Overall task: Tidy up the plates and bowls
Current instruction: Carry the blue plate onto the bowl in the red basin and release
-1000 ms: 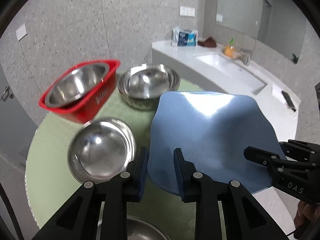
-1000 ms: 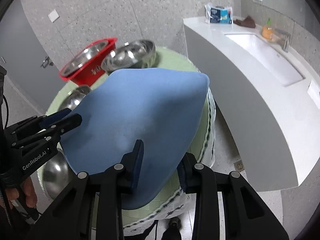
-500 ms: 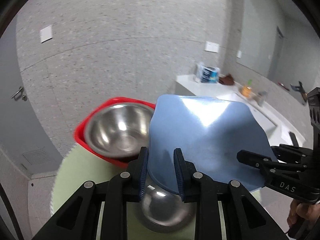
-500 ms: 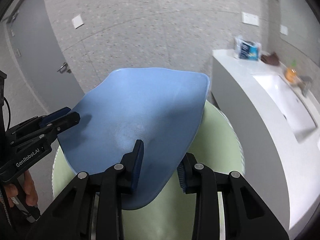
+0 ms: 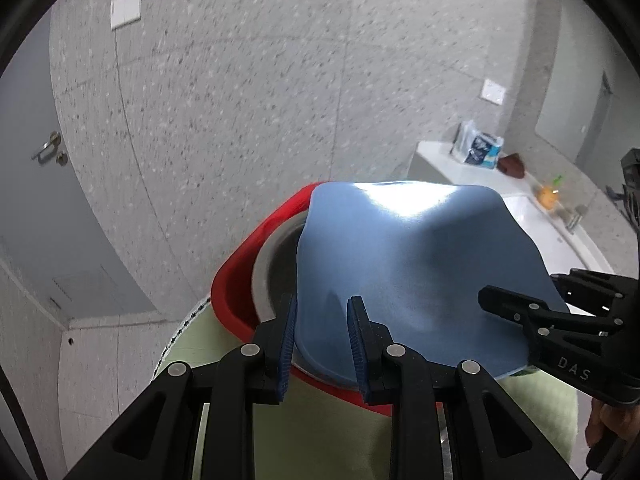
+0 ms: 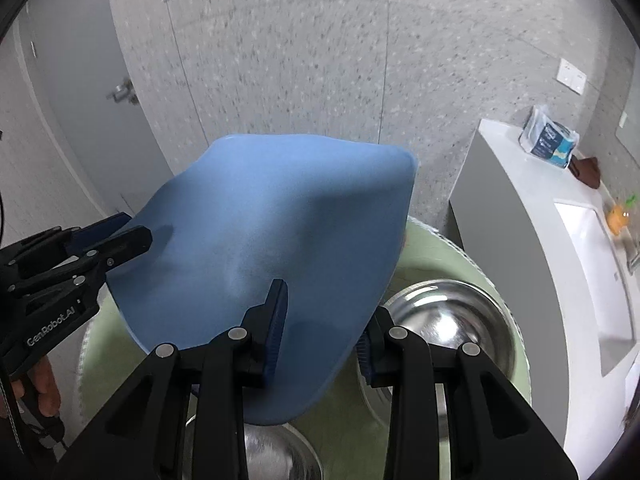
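Observation:
A blue square plate (image 5: 420,276) is held in the air by both grippers. My left gripper (image 5: 322,344) is shut on its near left edge. My right gripper (image 6: 320,320) is shut on its opposite edge; it also shows in the left wrist view (image 5: 516,312). The plate (image 6: 272,248) hangs over a red basket (image 5: 232,300) that holds a steel bowl (image 5: 276,264). The plate hides most of the basket. A steel bowl (image 6: 452,320) stands on the green round table (image 6: 436,256) to the right. Another steel bowl (image 6: 272,456) lies under the plate's near edge.
A white counter (image 6: 520,208) with a sink (image 6: 600,280) runs along the right, with a tissue pack (image 6: 550,142) and an orange bottle (image 6: 618,216) on it. A grey door (image 5: 36,184) is on the left. A speckled wall stands behind the table.
Both grippers have carried the blue plate forward and to the left, over the red basket. The plate now covers most of the bowl in the basket.

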Demonstrator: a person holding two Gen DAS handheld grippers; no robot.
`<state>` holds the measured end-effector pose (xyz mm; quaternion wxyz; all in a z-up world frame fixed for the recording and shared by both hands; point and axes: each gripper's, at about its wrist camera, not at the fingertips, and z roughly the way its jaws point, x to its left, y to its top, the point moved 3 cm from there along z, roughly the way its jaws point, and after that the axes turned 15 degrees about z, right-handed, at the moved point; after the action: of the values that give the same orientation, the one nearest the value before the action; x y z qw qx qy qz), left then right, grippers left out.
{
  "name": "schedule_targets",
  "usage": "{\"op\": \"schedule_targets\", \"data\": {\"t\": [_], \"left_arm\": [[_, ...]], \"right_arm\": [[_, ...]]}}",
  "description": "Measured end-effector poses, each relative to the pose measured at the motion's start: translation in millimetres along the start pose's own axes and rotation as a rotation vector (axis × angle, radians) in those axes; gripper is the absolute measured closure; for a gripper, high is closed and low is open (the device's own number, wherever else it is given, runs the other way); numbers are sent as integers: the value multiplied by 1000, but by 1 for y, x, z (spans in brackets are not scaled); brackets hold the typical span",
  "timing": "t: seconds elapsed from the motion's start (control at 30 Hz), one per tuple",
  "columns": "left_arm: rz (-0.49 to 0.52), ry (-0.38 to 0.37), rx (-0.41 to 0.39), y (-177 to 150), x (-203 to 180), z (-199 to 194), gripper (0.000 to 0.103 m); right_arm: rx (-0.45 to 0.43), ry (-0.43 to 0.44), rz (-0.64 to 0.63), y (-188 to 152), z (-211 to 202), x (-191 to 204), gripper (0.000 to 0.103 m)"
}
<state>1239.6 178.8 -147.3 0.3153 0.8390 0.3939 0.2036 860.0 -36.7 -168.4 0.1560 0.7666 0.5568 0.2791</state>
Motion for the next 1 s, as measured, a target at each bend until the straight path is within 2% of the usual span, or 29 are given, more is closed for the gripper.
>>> {"op": "schedule_targets", "data": {"t": [0.23,0.4,0.57,0.63,0.77,0.8,0.83,0.9,0.97,1.0], "left_arm": [[-2,-9,51,14,8,54,81],[-1,-13,52,5,9,63,81],[0,-14,46,-2,10,63,80],[2,-12,44,-4,8,62,80],[3,-13,43,-16,4,56,69],[0,-11,45,-19,4,53,65],[-6,-13,42,-21,5,51,62],[-15,-4,27,-26,4,42,41],[-17,22,9,-26,5,33,30],[-17,31,-3,-29,4,26,28]], "right_arm": [[54,-79,-55,5,33,12,72],[56,-135,-98,3,40,19,71],[56,-155,-96,3,43,17,70],[54,-176,-97,2,43,18,63],[36,-192,-88,1,38,17,38],[33,-190,-91,1,37,19,34],[30,-181,-98,-1,34,21,33],[28,-171,-106,-4,30,24,32],[19,-148,-91,-5,23,23,32],[17,-145,-86,-6,21,22,31]]}}
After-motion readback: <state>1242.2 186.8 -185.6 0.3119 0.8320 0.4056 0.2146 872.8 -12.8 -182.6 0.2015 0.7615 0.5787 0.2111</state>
